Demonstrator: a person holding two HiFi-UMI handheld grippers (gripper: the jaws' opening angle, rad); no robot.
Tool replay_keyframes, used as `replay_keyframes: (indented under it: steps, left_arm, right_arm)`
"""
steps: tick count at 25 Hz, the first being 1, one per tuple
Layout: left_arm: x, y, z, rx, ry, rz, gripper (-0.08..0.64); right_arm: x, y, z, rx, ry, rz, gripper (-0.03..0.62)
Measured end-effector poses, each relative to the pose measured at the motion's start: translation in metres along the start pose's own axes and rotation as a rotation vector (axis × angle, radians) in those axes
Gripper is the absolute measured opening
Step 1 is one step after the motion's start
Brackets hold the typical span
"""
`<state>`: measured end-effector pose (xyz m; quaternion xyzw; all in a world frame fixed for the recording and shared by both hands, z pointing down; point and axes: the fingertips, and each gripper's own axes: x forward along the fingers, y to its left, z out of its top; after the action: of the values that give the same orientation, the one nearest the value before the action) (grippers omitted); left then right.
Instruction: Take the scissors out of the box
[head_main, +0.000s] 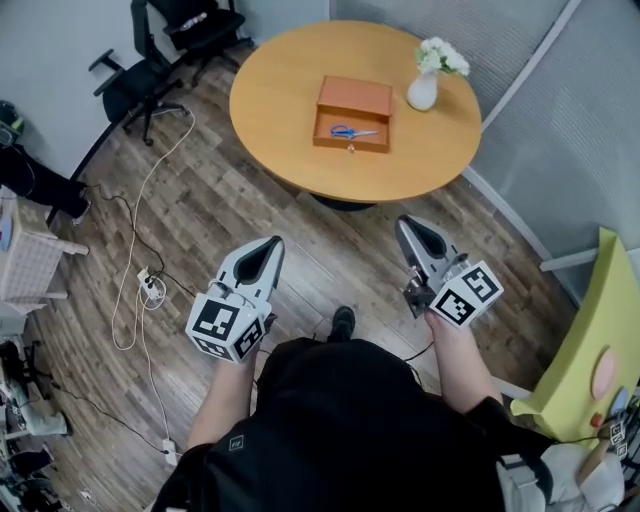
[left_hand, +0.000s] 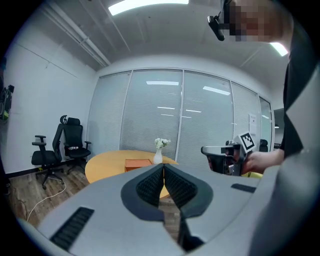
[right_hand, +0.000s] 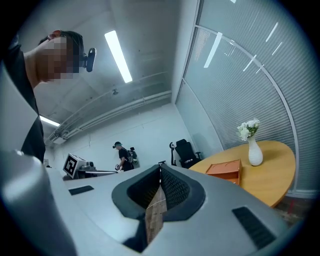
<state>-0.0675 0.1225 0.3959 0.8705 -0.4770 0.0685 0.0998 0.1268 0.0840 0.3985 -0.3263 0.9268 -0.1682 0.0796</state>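
An open orange box (head_main: 353, 113) lies on the round wooden table (head_main: 290, 140). Blue-handled scissors (head_main: 352, 132) rest inside its tray. The box (left_hand: 138, 162) shows small in the left gripper view, and the box (right_hand: 225, 169) shows again in the right gripper view. My left gripper (head_main: 275, 242) is held low over the floor, well short of the table, jaws shut with nothing between them. My right gripper (head_main: 401, 222) is held level with it on the right, also shut and empty. Both point toward the table.
A white vase of flowers (head_main: 426, 82) stands on the table right of the box. Black office chairs (head_main: 150, 70) sit at the far left. White cables and a power strip (head_main: 150, 288) lie on the wood floor. A yellow panel (head_main: 590, 350) stands at the right.
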Motion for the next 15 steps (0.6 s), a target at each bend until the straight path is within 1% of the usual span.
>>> replay_keyframes:
  steps: [3, 6, 11, 15]
  left_arm:
    - [0.014, 0.006, 0.013, -0.01, -0.018, 0.01, 0.015]
    - [0.028, 0.012, 0.023, -0.001, -0.024, 0.011, 0.015]
    - [0.055, 0.024, 0.031, -0.033, -0.051, -0.031, 0.015]
    - [0.088, 0.049, 0.031, -0.053, -0.059, -0.054, 0.015]
  right_arm:
    - [0.005, -0.017, 0.009, -0.001, -0.008, -0.001, 0.037]
    - [0.011, -0.027, 0.013, 0.006, -0.01, 0.001, 0.037]
    - [0.025, -0.044, 0.014, 0.01, -0.003, -0.016, 0.037]
    - [0.045, -0.068, 0.013, 0.007, 0.022, -0.043, 0.037]
